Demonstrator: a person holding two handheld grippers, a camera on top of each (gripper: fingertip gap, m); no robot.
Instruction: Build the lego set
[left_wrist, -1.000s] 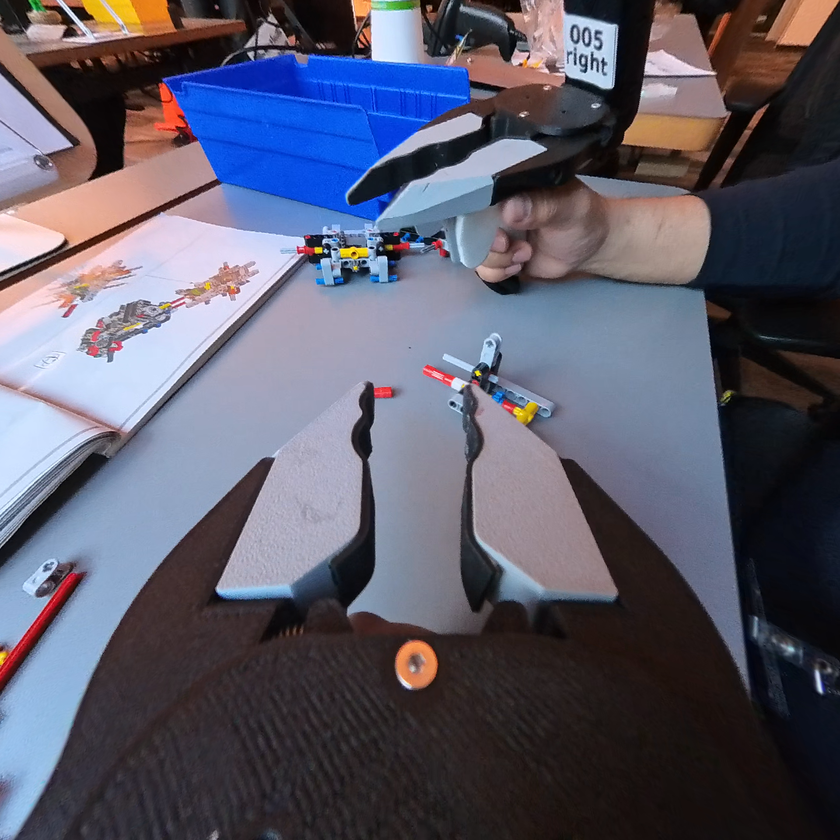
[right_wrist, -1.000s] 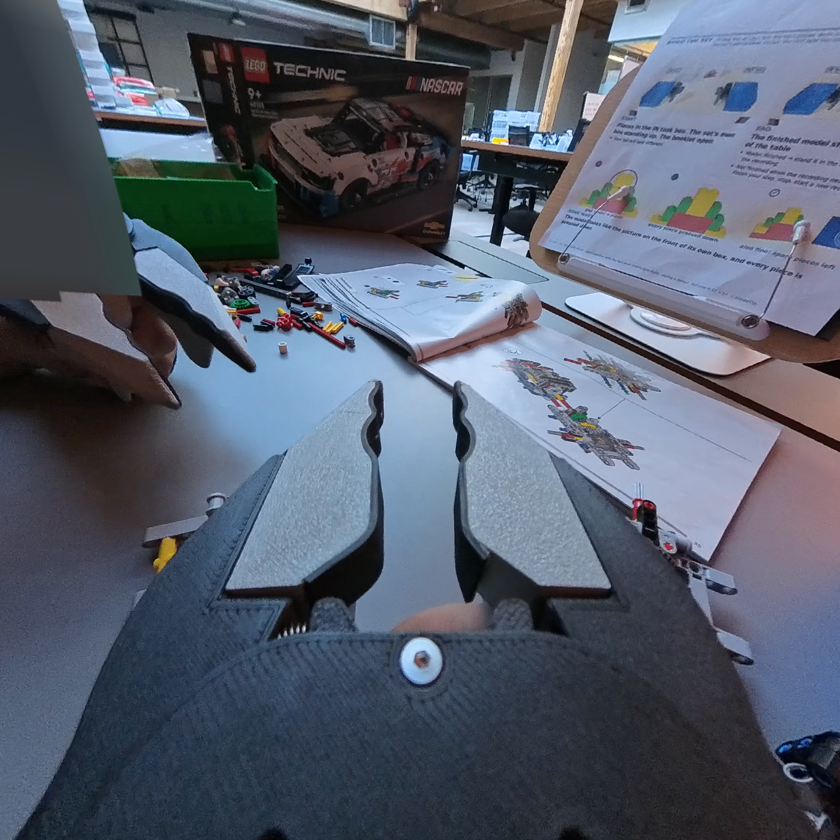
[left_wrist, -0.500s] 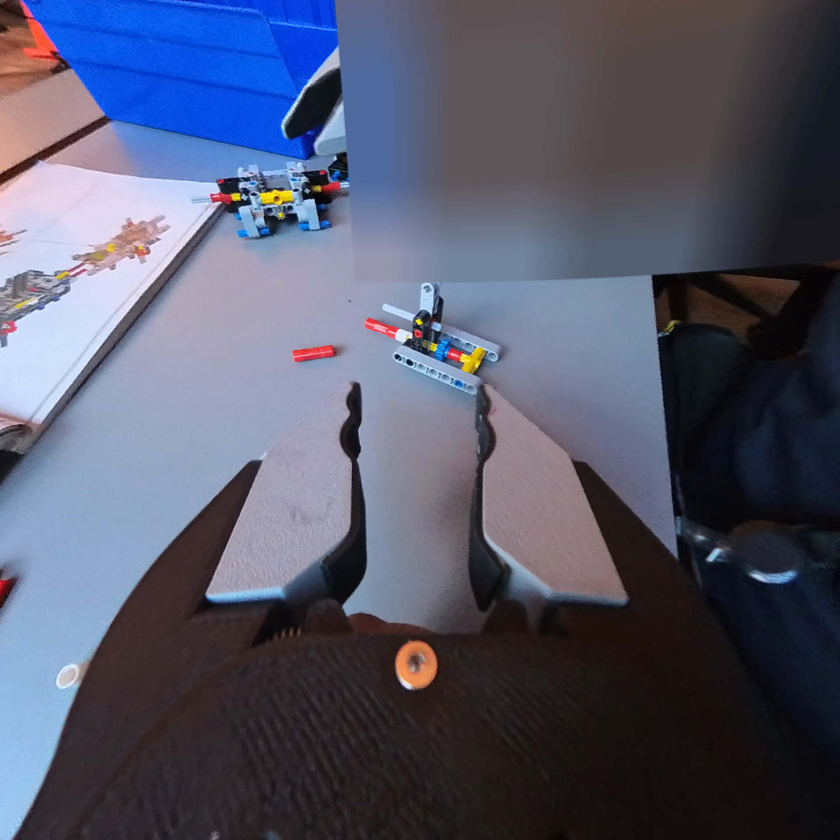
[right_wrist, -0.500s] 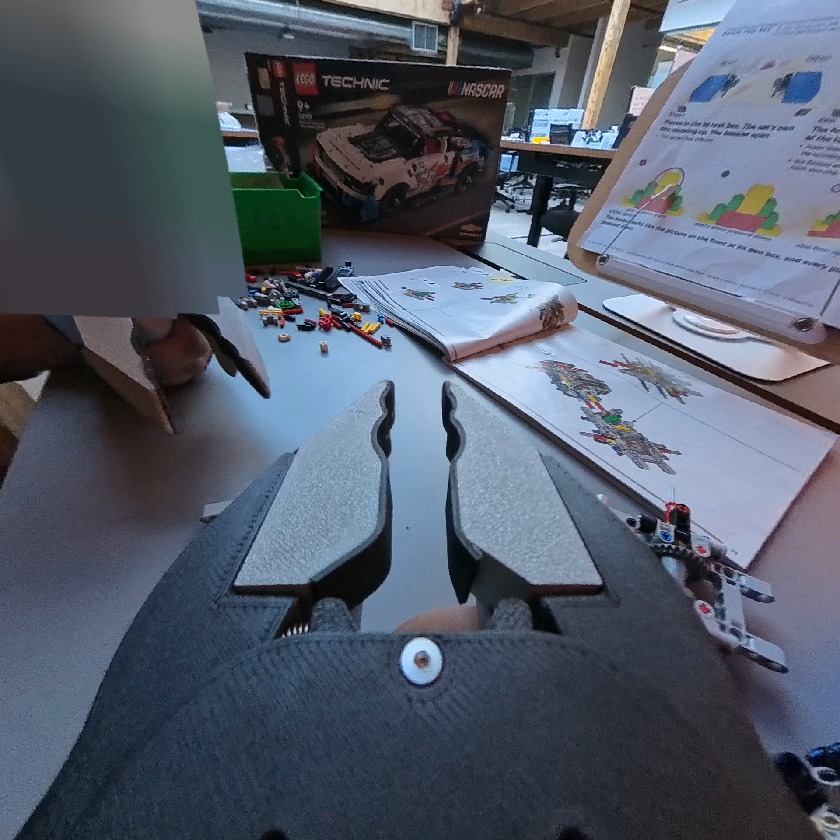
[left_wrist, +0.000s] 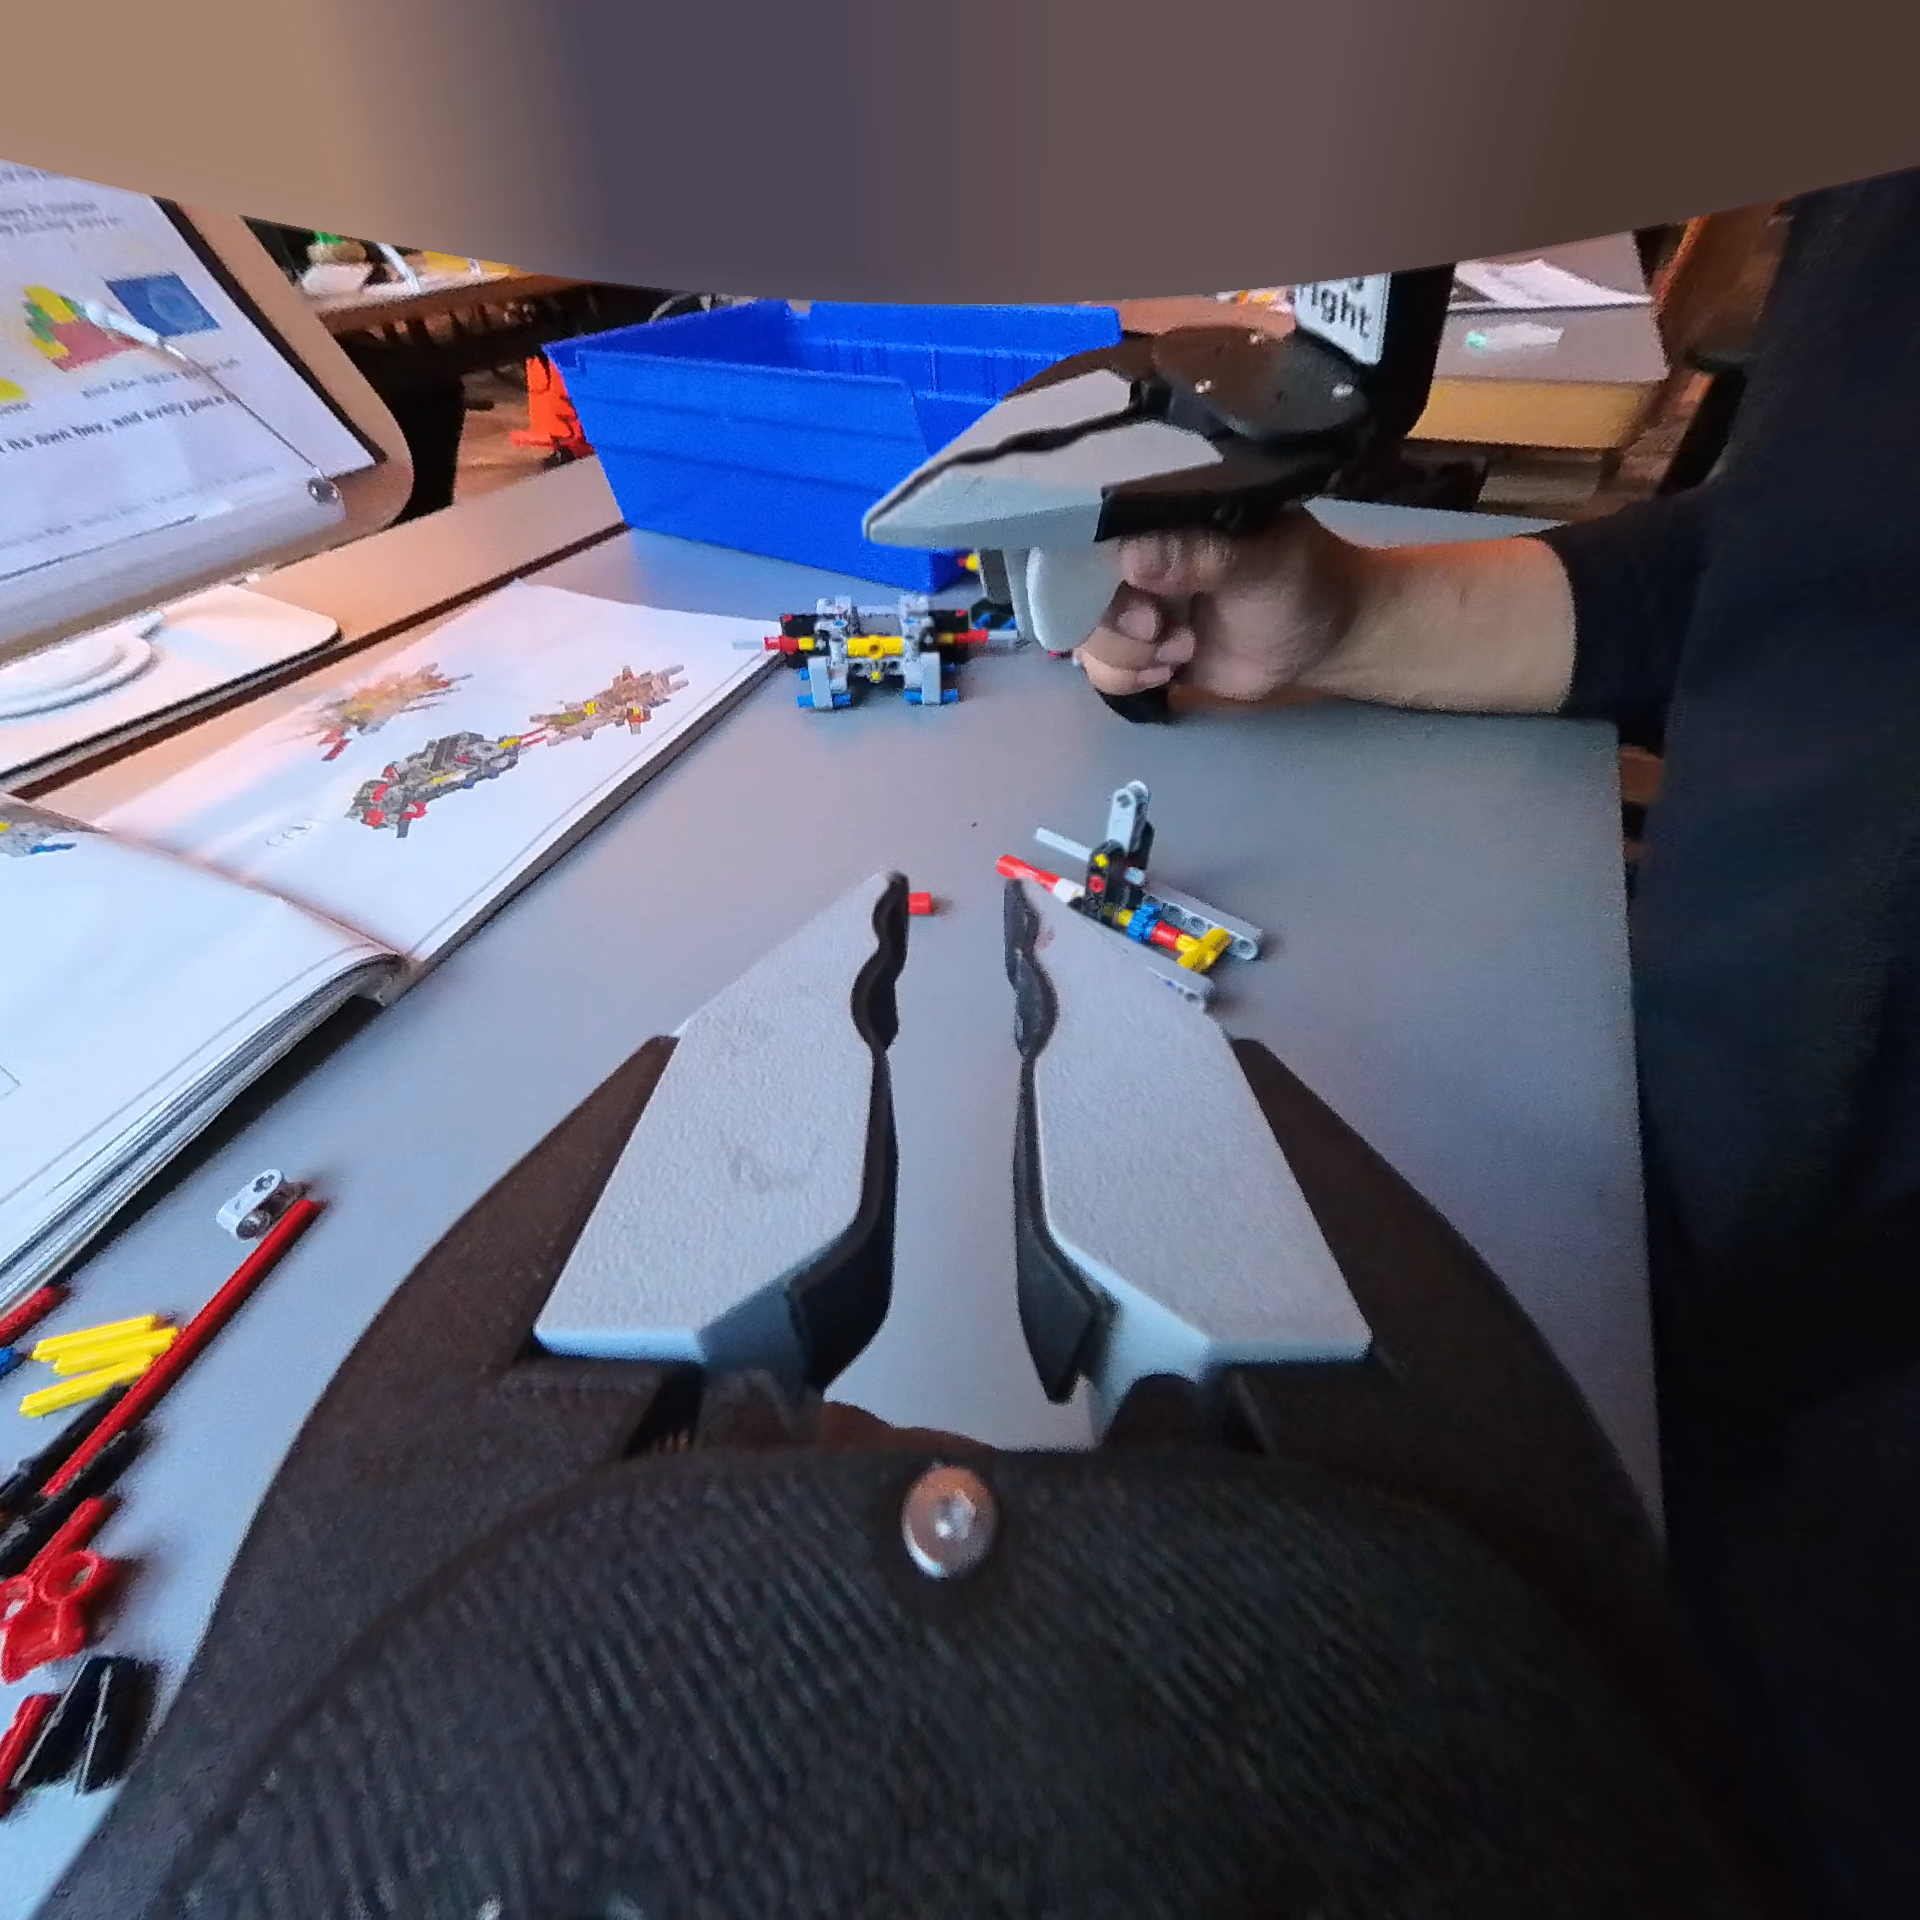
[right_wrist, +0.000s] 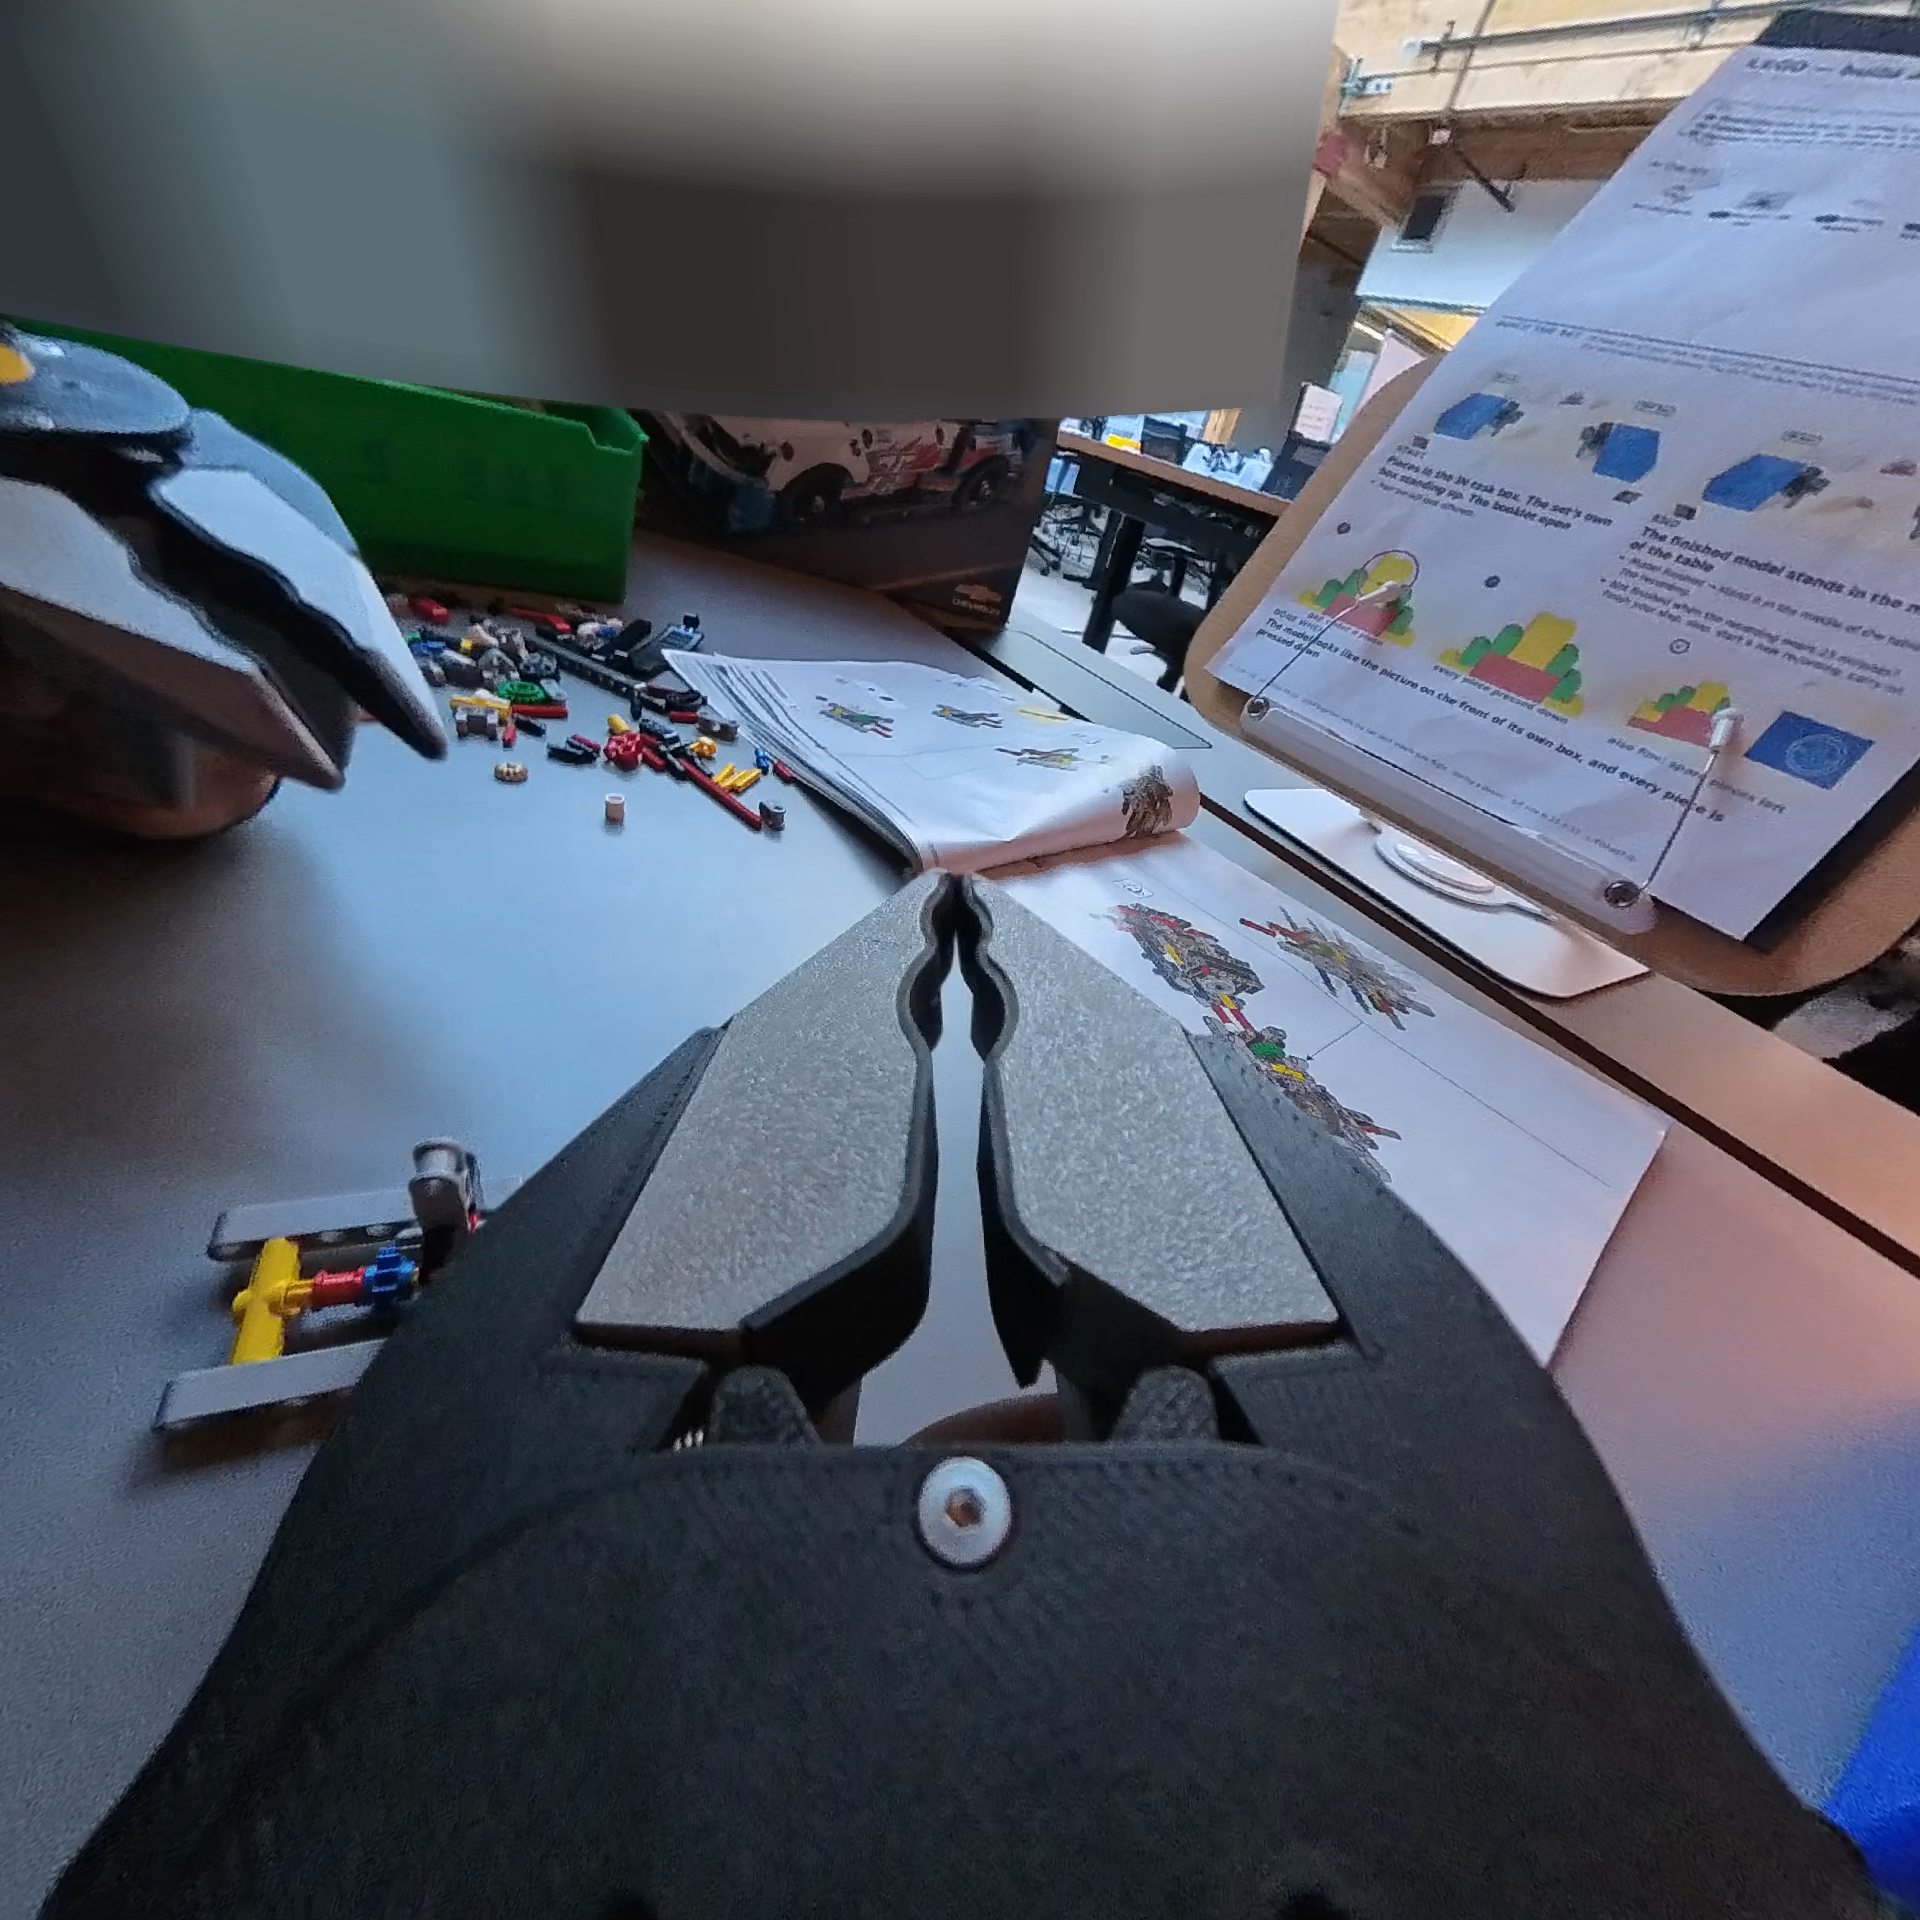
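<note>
The open booklet (left_wrist: 436, 769) lies on the table (left_wrist: 1403, 831), on the left side. A paper stand (left_wrist: 156, 395) is behind the booklet. The bin (left_wrist: 790, 436) sits at the back of the table. A small built model (left_wrist: 873, 655) stands in front of the bin, just beside the booklet's edge. Nearer, to the right, lies a smaller built piece (left_wrist: 1143, 904). Loose parts (left_wrist: 94, 1351) lie at the near left.

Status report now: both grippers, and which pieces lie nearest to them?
Left gripper open, empty, above table. Small red pin beside its left fingertip; small brick assembly just right. Right gripper shut, empty, over open instruction booklet.
</note>
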